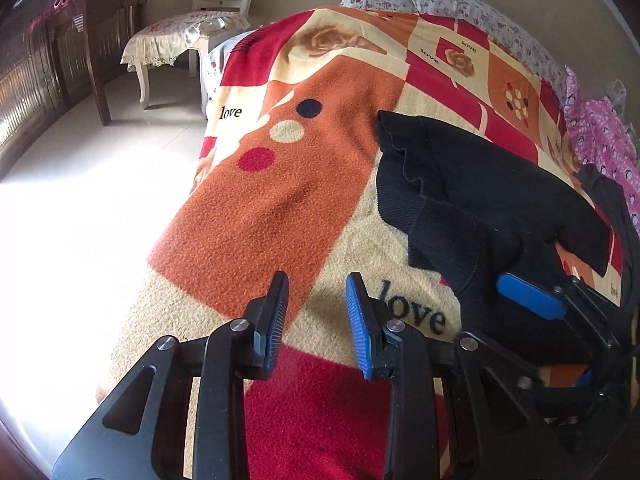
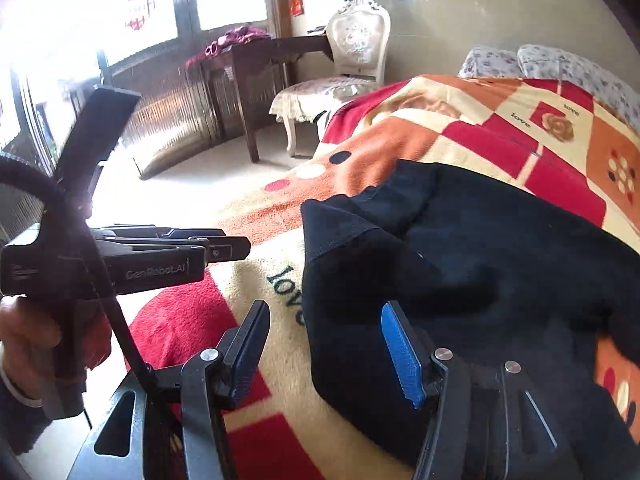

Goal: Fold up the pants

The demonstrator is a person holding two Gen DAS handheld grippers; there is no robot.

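Over blanket [image 1: 260, 208], left gripper [image 1: 316, 316] angled down, empty

Both wrist views are angled steeply down, close over the blanket [image 1: 280, 200]. The pants [image 1: 480, 200] and chair [image 1: 200, 20], toward 12 o'clock, are shared.

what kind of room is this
Most likely a bedroom in a home. A bed covered by a patterned fleece blanket fills the view, floral pillows lie at its far end, and an upholstered chair stands beside a dark wooden table.
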